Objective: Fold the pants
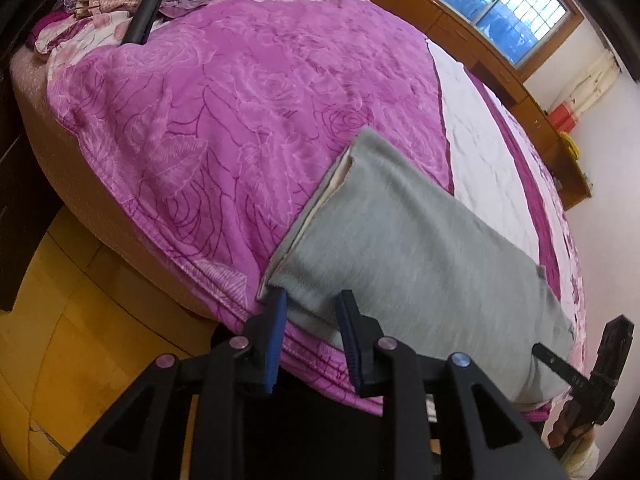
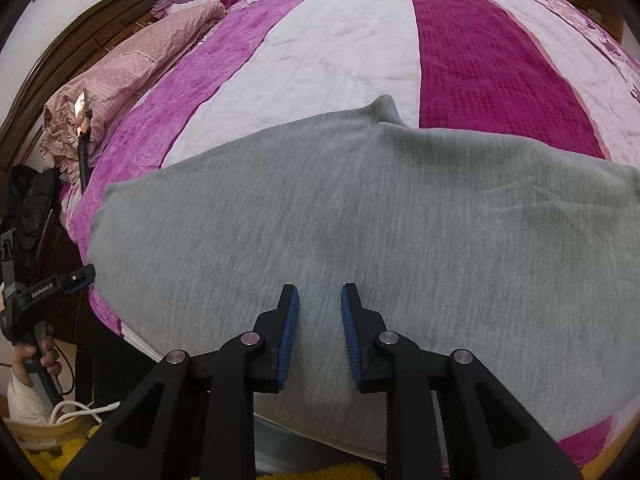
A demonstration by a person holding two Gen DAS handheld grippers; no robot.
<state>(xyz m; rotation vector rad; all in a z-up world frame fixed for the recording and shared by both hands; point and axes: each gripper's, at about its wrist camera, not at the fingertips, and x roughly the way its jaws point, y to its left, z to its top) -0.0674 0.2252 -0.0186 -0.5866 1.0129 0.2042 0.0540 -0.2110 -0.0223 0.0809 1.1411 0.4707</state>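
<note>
Broadly, the bed (image 2: 340, 52) carried the grey pants (image 2: 360, 220), folded flat at its near edge: soft, light, likely limp, best pinched at corners. Left gripper (image 1: 312, 300) and right gripper (image 2: 320, 296) stood narrowly parted, holding nothing.

Grey pants (image 2: 360, 216) lie spread across the striped bedspread (image 2: 320, 40), filling the middle of the view. The right gripper (image 2: 320, 300) sits at six o'clock over the cloth, blue pads (image 2: 291, 336) apart with grey fabric showing between them, not pinched. At nine o'clock the left gripper (image 2: 76, 276) reaches the pants' edge, held by a hand (image 2: 38, 356). Pink pillows (image 2: 132, 64) lie at ten o'clock.
</note>
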